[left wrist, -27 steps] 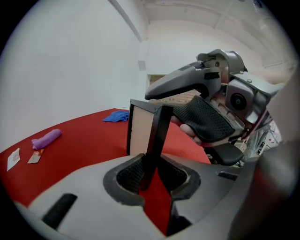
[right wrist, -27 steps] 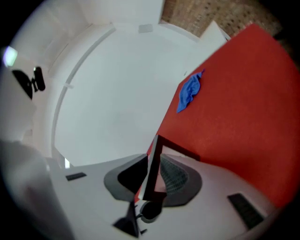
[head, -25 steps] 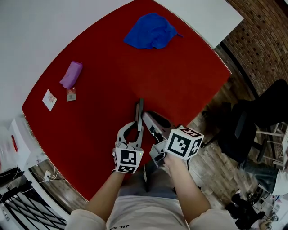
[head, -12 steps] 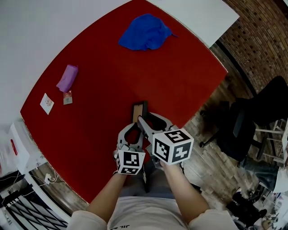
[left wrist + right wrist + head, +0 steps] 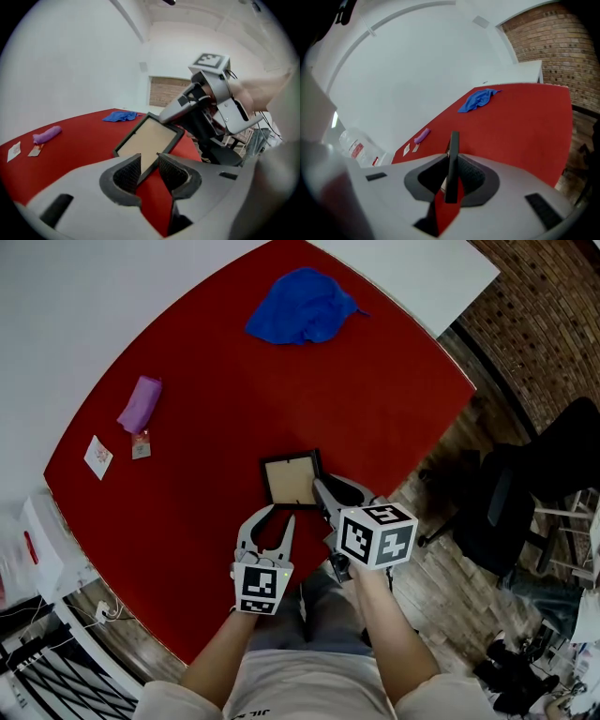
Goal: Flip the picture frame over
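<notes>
The picture frame [image 5: 292,479] has a black border and shows a tan board face upward, near the front of the red table [image 5: 187,493]. My right gripper [image 5: 323,491] grips its right edge, and its jaws are closing. In the right gripper view the frame [image 5: 453,159] stands edge-on between the pads of the right gripper [image 5: 452,177]. My left gripper [image 5: 272,514] sits just behind the frame's near edge, its jaws opening. In the left gripper view the frame [image 5: 150,136] slopes up towards the right gripper [image 5: 206,108]; the left gripper [image 5: 149,171] is not pressing on it.
A blue cloth [image 5: 305,306] lies at the far side of the table. A purple object [image 5: 139,402] and two small cards [image 5: 97,456] lie at the left. The table's edge runs close behind the grippers. A black chair [image 5: 525,493] stands on the floor at the right.
The frame went from standing on its edge to lying over with its tan board facing up. The right gripper rolled and sank with it. The left gripper let go and drew back slightly.
</notes>
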### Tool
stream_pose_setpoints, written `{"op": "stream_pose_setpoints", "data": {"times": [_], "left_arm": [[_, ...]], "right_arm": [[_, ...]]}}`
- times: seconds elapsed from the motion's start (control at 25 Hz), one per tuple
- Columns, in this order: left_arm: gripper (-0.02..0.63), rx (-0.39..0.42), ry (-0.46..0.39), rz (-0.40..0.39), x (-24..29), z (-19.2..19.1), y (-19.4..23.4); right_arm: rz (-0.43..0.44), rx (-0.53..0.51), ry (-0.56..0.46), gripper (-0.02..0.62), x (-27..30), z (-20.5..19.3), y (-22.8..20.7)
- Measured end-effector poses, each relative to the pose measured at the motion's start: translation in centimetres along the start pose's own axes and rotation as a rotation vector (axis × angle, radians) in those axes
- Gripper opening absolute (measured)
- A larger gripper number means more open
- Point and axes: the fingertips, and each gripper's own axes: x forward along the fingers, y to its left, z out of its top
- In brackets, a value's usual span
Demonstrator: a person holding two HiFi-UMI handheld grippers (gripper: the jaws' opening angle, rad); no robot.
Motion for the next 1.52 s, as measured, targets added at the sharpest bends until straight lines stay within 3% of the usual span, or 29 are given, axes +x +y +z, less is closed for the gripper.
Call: {"op": "stream_pose_setpoints", "data": {"times": [0.2, 0.44, 0.52, 0.72, 1.08, 1.52], "left_arm": [[0.109, -0.122, 0.047, 0.067, 0.9, -1.4, 3.8], [0.106, -0.17, 0.143, 0.108, 3.6, -3.1, 5.6], [0.069, -0.203, 0.156, 0.116, 3.8, -3.4, 5.6], [0.058, -0.197, 0.167, 0.131, 4.3, -3.5, 5.4], [0.058, -0.175, 0.163, 0.141, 4.7, -3.3, 5.0], [0.058, -0.162, 0.171, 0.155, 5.0, -3.2, 4.9]], "right_arm": [[-0.018, 0.019, 0.025, 0.066, 0.6, -0.6, -2.8], [-0.015, 0.08, 0.034, 0.066, 1.5, -1.5, -5.4], [-0.024, 0.077, 0.04, 0.066, 1.8, -1.9, -6.0], [-0.097, -0.016, 0.085, 0.066, 2.6, -3.4, -7.8], [-0.273, -0.31, 0.156, 0.055, 3.6, -4.4, -9.2], [-0.315, -0.374, 0.122, 0.065, 3.8, -3.8, -9.1]]}}
